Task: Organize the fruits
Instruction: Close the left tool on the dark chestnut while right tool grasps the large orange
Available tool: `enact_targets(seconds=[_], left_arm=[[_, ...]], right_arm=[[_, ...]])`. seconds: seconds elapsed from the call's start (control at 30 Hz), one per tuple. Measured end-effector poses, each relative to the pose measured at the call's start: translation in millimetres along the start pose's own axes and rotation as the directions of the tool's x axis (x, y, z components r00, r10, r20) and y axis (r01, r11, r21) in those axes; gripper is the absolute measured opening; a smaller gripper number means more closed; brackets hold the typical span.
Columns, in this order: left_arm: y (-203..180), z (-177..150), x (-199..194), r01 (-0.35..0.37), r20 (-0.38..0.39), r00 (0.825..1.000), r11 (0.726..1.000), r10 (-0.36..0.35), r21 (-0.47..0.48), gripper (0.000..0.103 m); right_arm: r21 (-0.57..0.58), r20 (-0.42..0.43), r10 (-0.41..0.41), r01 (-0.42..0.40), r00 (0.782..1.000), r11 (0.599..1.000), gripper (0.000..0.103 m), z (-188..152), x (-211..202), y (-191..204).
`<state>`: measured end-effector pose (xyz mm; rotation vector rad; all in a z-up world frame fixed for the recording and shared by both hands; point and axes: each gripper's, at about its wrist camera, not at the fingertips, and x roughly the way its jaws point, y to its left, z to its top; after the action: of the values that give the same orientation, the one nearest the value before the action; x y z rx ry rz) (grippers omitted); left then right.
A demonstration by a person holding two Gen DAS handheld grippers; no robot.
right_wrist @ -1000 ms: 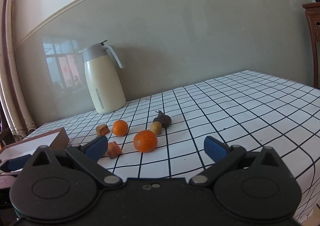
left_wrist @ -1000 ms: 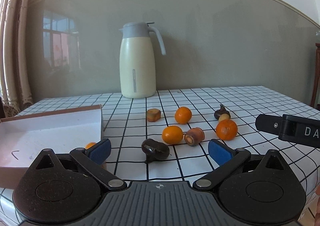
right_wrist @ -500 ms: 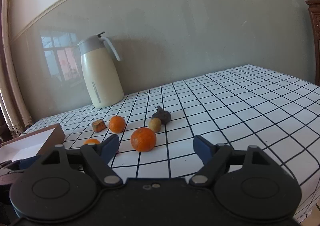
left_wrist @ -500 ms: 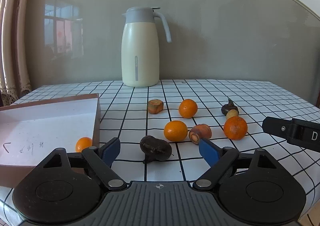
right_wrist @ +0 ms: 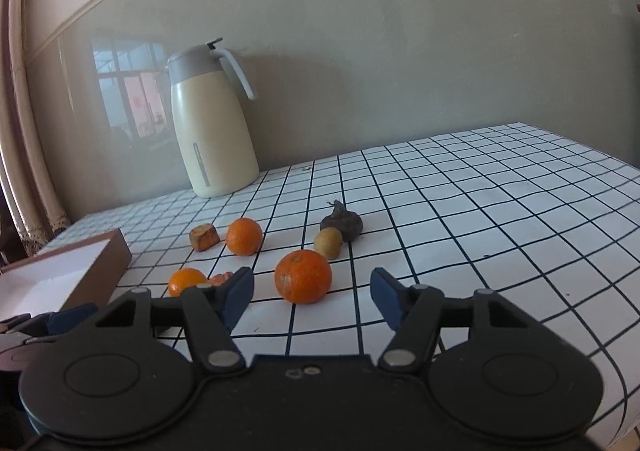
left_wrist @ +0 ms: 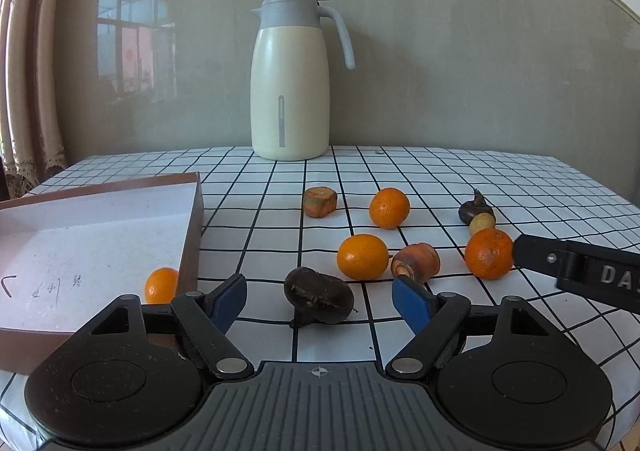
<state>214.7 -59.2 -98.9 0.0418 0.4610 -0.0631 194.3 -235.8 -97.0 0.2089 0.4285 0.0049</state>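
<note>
Several fruits lie on the checked tablecloth. In the left wrist view my left gripper [left_wrist: 320, 301] is open, its blue pads either side of a dark brown fruit [left_wrist: 319, 294] without touching it. Beyond lie an orange [left_wrist: 362, 256], a carrot-like stub [left_wrist: 416, 264], another orange [left_wrist: 389, 208], a brown chunk [left_wrist: 319, 202] and a small orange [left_wrist: 161, 285] by the box. In the right wrist view my right gripper [right_wrist: 312, 293] is open, with a large orange [right_wrist: 303, 276] between its pads, not gripped. A dark bulb [right_wrist: 342, 224] and a yellowish fruit [right_wrist: 328, 243] lie behind it.
A shallow brown box with a white inside [left_wrist: 92, 235] sits at the left, its corner also in the right wrist view [right_wrist: 116, 255]. A cream thermos jug [left_wrist: 289, 87] stands at the back by the wall. The right gripper's black body [left_wrist: 580, 275] reaches in from the right.
Both grippers have moved forward and lower toward the fruit. The dark fruit now sits between the left pads and the large orange between the right pads. Both jaws have narrowed a little.
</note>
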Motion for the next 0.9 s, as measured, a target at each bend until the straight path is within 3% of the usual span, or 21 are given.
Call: enact_targets(seconds=[0.43,0.57,0.77,0.9], left_arm=[[-7,2,8,-0.024,-0.005,1.000,1.000,0.024,0.020,0.080],[-10,2,8,-0.022,0.002,1.000,1.000,0.022,0.015,0.079],[-14,1,9,-0.034,0.010,0.999,0.999,0.034,0.028,0.078],[-11,2,9,-0.076,0.017,0.997,0.997,0.076,0.003,0.068]], right_arm=[[-0.039,-0.052,-0.003,0.001,0.999,0.999,0.056,7,28,0],[-0.031,-0.050,0.004,-0.005,0.999,1.000,0.047,8,31,2],[-0.014,-0.036,0.007,-0.008,0.999,1.000,0.044,11,32,1],[-0.006,-0.046,0.008,-0.009,0.999,1.000,0.041,11,36,1]])
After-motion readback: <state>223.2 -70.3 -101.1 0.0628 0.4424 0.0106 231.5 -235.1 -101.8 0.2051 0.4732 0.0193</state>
